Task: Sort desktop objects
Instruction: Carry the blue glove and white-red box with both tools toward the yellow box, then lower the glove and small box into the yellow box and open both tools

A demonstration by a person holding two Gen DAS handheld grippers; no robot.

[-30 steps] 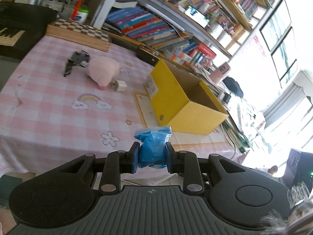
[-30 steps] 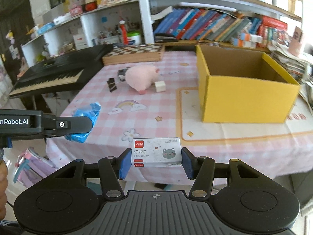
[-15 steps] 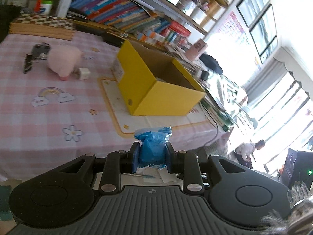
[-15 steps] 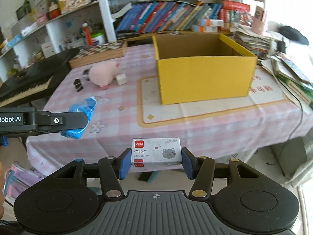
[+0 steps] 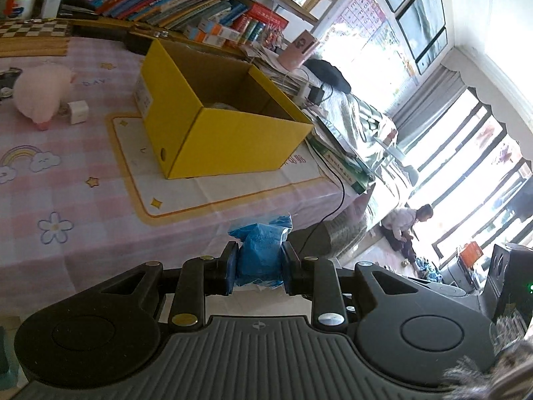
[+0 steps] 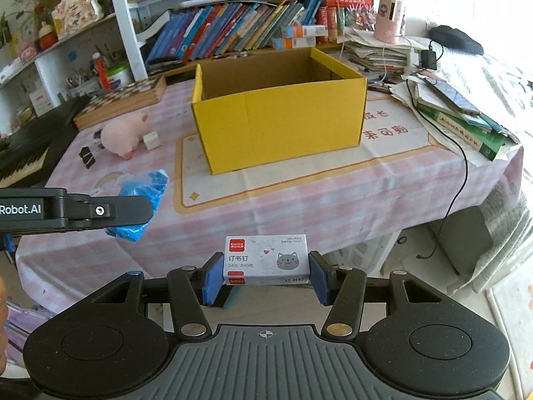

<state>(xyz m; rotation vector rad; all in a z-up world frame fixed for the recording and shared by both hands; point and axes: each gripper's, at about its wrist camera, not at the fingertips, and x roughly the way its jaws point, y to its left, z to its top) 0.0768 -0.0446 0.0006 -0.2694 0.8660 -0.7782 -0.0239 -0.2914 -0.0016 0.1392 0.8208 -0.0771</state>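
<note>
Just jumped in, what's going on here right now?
A person is tidying a desk with two hand-held grippers. The left hand-held gripper is shut on a crumpled blue bag; the right hand-held gripper clamps a small box of staples. Both hang short of the table edge, facing the open yellow box.

One yellow box [image 6: 279,113], one pink plush pig [image 6: 123,133], one white cube [image 6: 151,140], one staple box [image 6: 266,260], one blue packet [image 5: 261,253], two binder clips [image 6: 87,156], one chessboard [image 6: 123,100].
</note>
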